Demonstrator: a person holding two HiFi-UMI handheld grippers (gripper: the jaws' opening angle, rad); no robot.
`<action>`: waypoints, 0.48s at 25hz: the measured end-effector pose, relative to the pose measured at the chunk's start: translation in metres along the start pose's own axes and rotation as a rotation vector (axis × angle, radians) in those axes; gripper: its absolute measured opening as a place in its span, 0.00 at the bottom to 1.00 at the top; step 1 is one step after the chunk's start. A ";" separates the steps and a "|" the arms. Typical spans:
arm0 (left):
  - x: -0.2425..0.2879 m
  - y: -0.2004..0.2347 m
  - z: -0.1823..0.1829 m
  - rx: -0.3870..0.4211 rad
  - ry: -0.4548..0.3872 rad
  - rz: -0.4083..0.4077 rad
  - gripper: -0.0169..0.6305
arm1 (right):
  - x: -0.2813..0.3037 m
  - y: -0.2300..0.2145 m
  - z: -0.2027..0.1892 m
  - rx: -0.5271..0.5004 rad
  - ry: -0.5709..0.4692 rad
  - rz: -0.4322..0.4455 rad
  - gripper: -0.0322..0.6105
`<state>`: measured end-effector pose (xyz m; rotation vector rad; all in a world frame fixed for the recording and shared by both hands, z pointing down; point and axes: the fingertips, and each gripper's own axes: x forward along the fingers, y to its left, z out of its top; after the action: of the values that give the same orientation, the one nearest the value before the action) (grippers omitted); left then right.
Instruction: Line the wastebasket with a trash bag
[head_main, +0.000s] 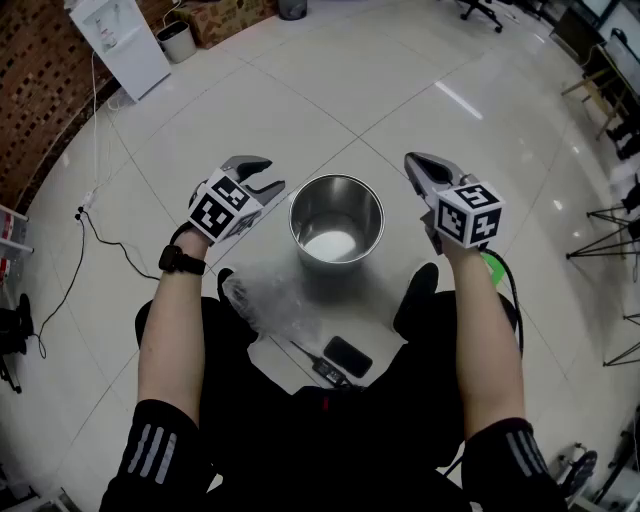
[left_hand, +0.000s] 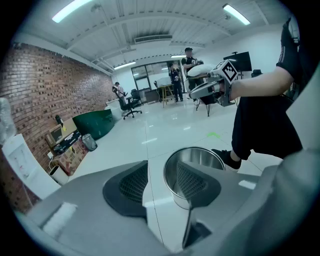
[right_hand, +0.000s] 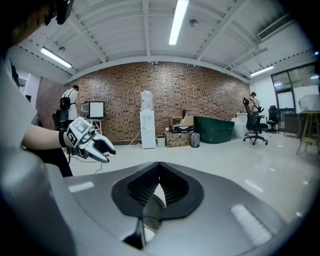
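A shiny steel wastebasket (head_main: 336, 220) stands unlined on the white floor between my two grippers. My left gripper (head_main: 265, 175) hovers just left of its rim, jaws open with nothing between them; the left gripper view looks past them down at the wastebasket (left_hand: 192, 172). My right gripper (head_main: 418, 168) hangs just right of the rim, jaws shut and empty. A crumpled clear trash bag (head_main: 268, 298) lies on the floor near my left knee, behind the basket from the grippers. The right gripper view shows the left gripper (right_hand: 102, 148) across from it.
A black phone (head_main: 347, 356) and a small dark device (head_main: 325, 370) lie by my legs. A white water dispenser (head_main: 120, 40) and a small bin (head_main: 177, 40) stand far left by the brick wall. A cable (head_main: 90, 225) runs along the floor. Other people (left_hand: 189, 65) stand far off.
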<state>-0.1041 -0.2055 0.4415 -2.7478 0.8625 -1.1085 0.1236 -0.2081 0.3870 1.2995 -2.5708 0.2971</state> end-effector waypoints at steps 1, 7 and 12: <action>0.002 -0.001 -0.006 -0.009 0.013 -0.006 0.30 | 0.001 0.000 0.001 0.002 0.000 0.001 0.06; 0.022 -0.020 -0.066 -0.076 0.158 -0.063 0.32 | 0.005 0.013 0.008 -0.014 -0.003 0.021 0.06; 0.042 -0.067 -0.137 -0.038 0.361 -0.209 0.35 | 0.003 0.019 0.017 -0.021 -0.022 0.035 0.06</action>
<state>-0.1373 -0.1498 0.5857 -2.7625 0.6372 -1.6801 0.1041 -0.2047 0.3703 1.2577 -2.6100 0.2627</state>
